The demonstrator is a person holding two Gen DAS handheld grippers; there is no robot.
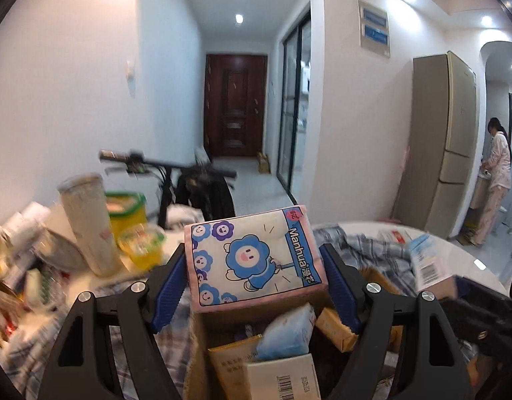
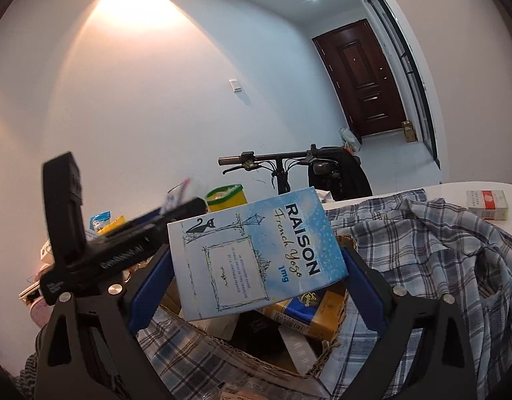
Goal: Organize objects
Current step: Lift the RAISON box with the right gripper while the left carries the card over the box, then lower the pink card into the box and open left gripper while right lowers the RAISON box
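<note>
A cardboard box sits below both my grippers, already crowded with packets and wrapped round by a plaid shirt. On the left side of the table stand a tall cup and yellow tubs, blurred. A bicycle stands behind the table, and a red-and-white pack lies far right. A person stands by the fridge.

My left gripper clamps a pink tissue pack by its two sides, tilted above the box. My right gripper grips a blue RAISON box between wide-set jaws, also over the box. My left tool crosses the right view's left side.
</note>
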